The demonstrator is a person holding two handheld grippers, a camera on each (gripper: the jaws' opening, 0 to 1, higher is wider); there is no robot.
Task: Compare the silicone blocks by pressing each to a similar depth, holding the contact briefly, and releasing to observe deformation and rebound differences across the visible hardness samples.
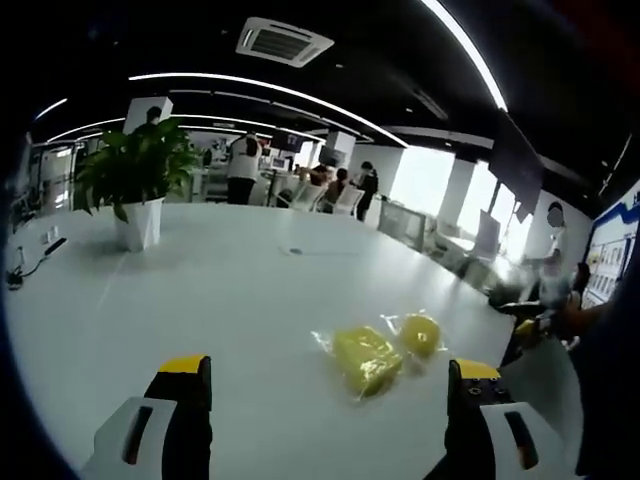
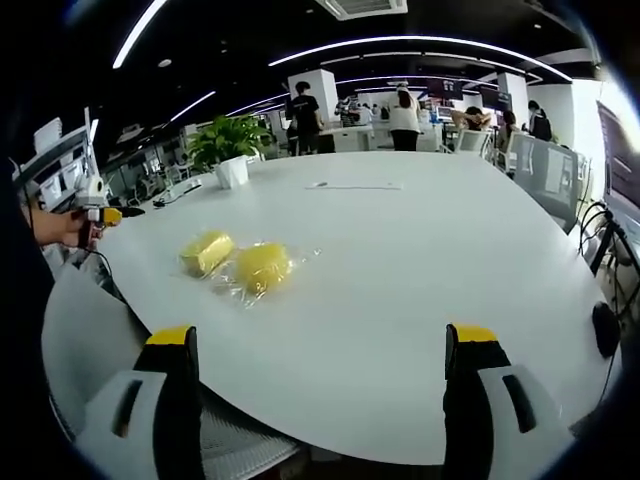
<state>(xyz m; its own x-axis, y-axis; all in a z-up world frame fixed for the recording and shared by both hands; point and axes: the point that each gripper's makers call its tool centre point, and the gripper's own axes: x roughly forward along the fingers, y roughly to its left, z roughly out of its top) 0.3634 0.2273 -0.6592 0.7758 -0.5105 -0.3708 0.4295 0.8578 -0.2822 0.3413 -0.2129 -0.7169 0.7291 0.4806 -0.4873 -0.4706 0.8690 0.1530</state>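
Observation:
Two yellow silicone blocks lie side by side on the white table (image 1: 200, 300), each in a clear plastic bag. In the left gripper view the squarer block (image 1: 365, 358) is just ahead, between the jaw line and slightly right, with the rounder block (image 1: 421, 333) beyond it. My left gripper (image 1: 328, 380) is open wide, holding nothing, short of the blocks. In the right gripper view the squarer block (image 2: 207, 250) and rounder block (image 2: 263, 266) sit ahead to the left on the table (image 2: 400, 260). My right gripper (image 2: 320, 345) is open, empty, over the table's near edge. The left gripper (image 2: 95, 215), hand-held, shows at far left.
A potted plant (image 1: 135, 175) (image 2: 228, 145) stands at the table's far side. Cables (image 1: 30, 262) lie near one edge, and a thin item (image 2: 355, 186) lies mid-table. A dark object (image 2: 603, 328) sits past the right edge. People and desks fill the background.

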